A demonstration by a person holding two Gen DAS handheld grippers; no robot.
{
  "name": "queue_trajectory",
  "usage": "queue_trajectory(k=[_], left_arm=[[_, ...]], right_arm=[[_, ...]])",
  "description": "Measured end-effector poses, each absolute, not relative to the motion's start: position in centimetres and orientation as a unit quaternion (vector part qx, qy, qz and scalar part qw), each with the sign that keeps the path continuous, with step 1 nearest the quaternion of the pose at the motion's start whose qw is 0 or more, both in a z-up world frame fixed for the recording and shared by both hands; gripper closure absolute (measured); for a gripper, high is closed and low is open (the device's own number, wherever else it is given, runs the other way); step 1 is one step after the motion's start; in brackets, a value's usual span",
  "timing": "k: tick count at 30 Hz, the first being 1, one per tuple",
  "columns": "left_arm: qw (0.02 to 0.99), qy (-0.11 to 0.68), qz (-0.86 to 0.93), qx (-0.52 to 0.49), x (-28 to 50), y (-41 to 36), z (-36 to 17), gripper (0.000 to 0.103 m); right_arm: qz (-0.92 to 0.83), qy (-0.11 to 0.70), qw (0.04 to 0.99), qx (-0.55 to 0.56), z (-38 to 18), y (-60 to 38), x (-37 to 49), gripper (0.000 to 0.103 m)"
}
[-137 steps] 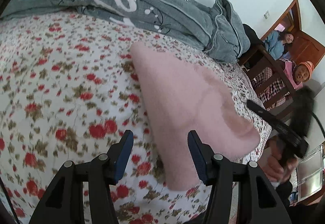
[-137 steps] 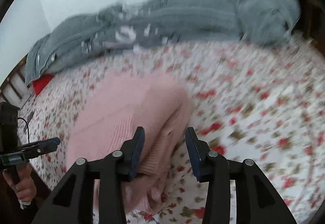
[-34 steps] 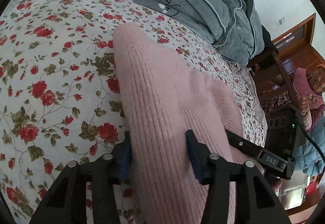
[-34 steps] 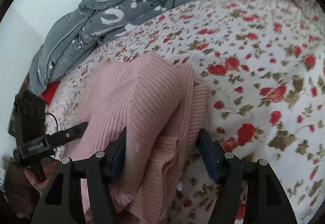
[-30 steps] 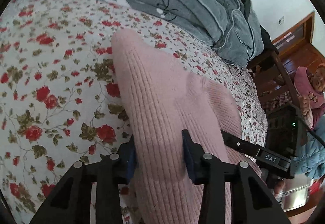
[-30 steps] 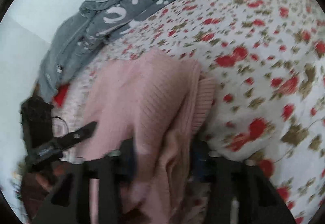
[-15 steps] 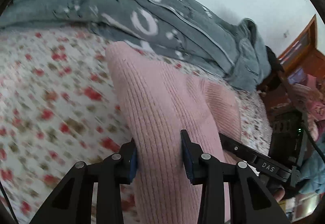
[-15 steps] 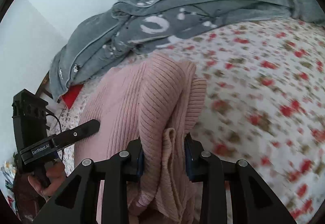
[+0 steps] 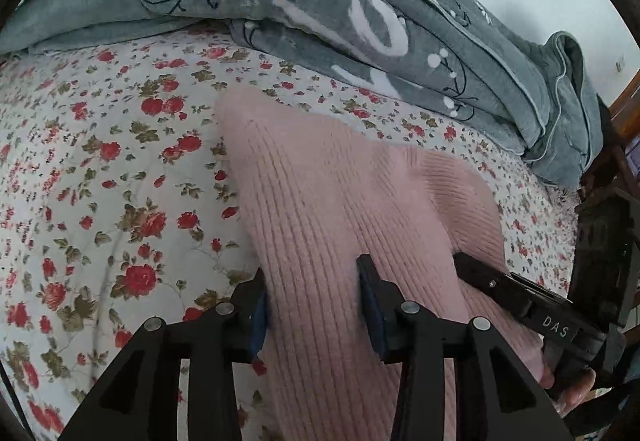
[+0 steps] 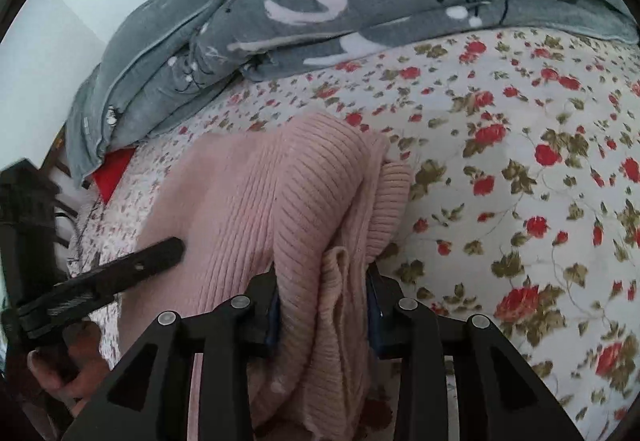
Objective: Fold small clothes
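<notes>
A folded pink ribbed sweater [image 9: 340, 193] lies on the floral bed sheet [image 9: 100, 181], its near end raised. My left gripper [image 9: 312, 269] clamps the sweater's near left edge; its jaws are opening a little, with the knit still pressed between the pads. In the right wrist view my right gripper [image 10: 322, 273] is shut on the bunched layers of the sweater [image 10: 260, 193] at its near right edge. One of the right gripper's fingers [image 9: 500, 285] lies across the knit in the left view. One of the left gripper's fingers [image 10: 132, 265] shows in the right view.
A rumpled grey blanket [image 9: 360, 21] is piled along the far side of the bed, just beyond the sweater. A red item [image 10: 114, 169] peeks out under the blanket [image 10: 320, 1]. Dark wooden furniture [image 9: 628, 113] stands past the bed's right edge.
Both grippers have carried the sweater across the sheet toward the grey blanket, which now looms much closer. Both grips have stayed on the knit.
</notes>
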State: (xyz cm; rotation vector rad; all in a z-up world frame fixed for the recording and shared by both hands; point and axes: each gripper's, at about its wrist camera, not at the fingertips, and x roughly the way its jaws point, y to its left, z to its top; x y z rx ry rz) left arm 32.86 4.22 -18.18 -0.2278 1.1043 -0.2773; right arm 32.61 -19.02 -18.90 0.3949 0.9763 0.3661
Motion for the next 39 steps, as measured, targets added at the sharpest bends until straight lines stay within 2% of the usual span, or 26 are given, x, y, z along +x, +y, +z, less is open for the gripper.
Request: queue_trajectory(k=[6,9,14,23,25,26,29,32,33,35,39], left_arm=[[0.839,0.521,-0.125,-0.096,32.8,4.0,-18.1,0.057],[0.839,0.52,-0.126,-0.098,32.6,4.2,-17.8,0.057],[0.842,0.515,-0.125,-0.098,31.5,5.1,-16.5,0.056],[0.863,0.483,-0.123,-0.076,26.0,5.7,-13.6,0.049],[0.868,0.474,-0.131,-0.073,24.1,5.3,-13.4,0.045],[0.869,0.47,-0.137,-0.067,23.0,5.0,-13.6,0.044],[0.868,0.479,-0.124,-0.035,21.3,4.0,-15.3,0.043],[0.852,0.508,-0.117,-0.05,20.7,4.0,-17.2,0.043],[0.852,0.507,-0.115,-0.053,20.5,4.2,-17.2,0.043],[0.858,0.499,-0.114,-0.048,20.0,4.4,-16.5,0.043],[0.876,0.467,-0.112,-0.033,19.0,4.9,-13.8,0.043]], right_arm=[[0.163,0.462,0.856,0.162,-18.6,-18.5,32.5,0.066],[0.154,0.463,0.862,0.139,-18.1,-17.9,32.6,0.06],[0.158,0.467,0.859,0.134,-16.9,-18.7,32.5,0.058],[0.148,0.408,0.898,0.073,-12.7,-18.6,26.9,0.057],[0.146,0.386,0.909,0.05,-12.6,-18.1,24.6,0.058],[0.145,0.376,0.915,0.031,-12.8,-17.8,23.5,0.058],[0.108,0.369,0.923,-0.029,-14.4,-16.8,21.7,0.07],[0.064,0.411,0.909,-0.036,-17.2,-17.3,22.0,0.081],[0.059,0.43,0.9,-0.035,-18.1,-17.5,22.1,0.088],[0.079,0.453,0.888,-0.009,-18.7,-18.4,22.0,0.089],[0.081,0.409,0.908,0.031,-15.3,-20.3,20.4,0.089]])
